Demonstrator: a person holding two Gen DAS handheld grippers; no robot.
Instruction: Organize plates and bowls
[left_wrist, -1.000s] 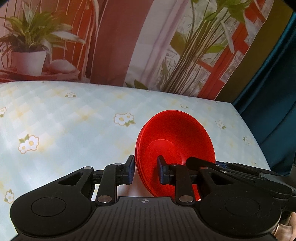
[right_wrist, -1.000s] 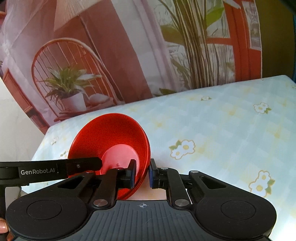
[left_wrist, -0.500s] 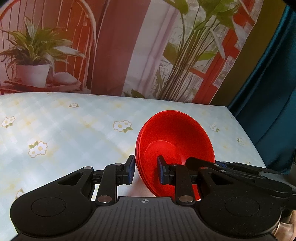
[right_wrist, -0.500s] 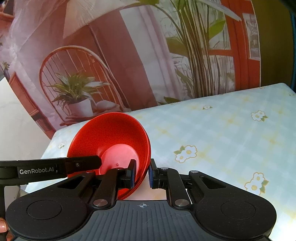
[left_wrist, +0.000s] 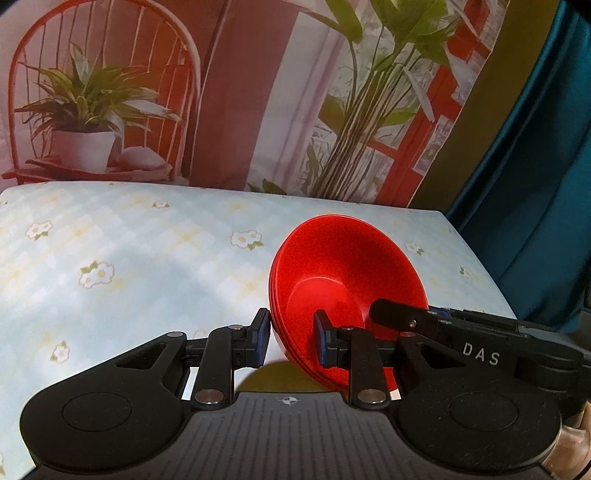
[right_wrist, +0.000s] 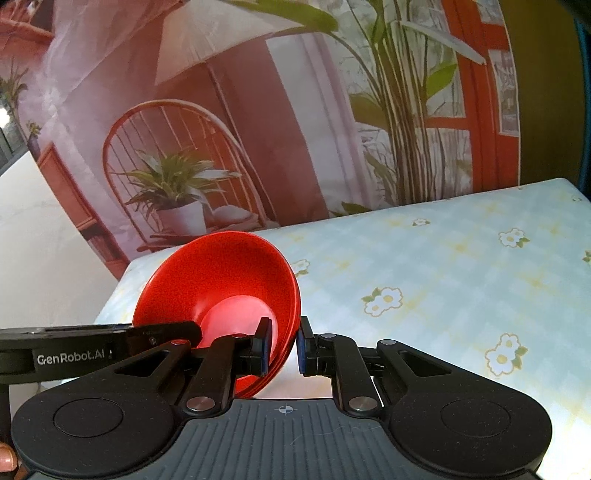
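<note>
Both tools gripped the same stack of red bowls (left_wrist: 347, 288), one on each side of the rim. The stack was tilted steeply, its opening facing up and away from the cameras, and held above the counter (left_wrist: 147, 266), which carried a pale blue checked cloth with a white flower print.

Left tool (left_wrist: 291, 338): I saw its jaws pinching the rim wall of the bowls, one blue pad on the outside, the other inside the bowl. Several rim edges showed nested at the lower lip of the stack; I could not count them exactly.

Right tool (right_wrist: 282, 345): it was likewise clamped on the bowls (right_wrist: 221, 288), the left pad inside the bowl and the right pad against the outer wall. In this view the left tool's finger, marked "GenRobot.AI", crossed in from the left edge and reached the far rim. In the left wrist view the right tool's finger, marked "DAS", came in from the right.

Whether the bottom of the stack touched the counter, I could not tell; the tool bodies hid it.

Behind the counter hung a printed backdrop (right_wrist: 258, 129) of a chair, potted plant and red-framed window.
</note>
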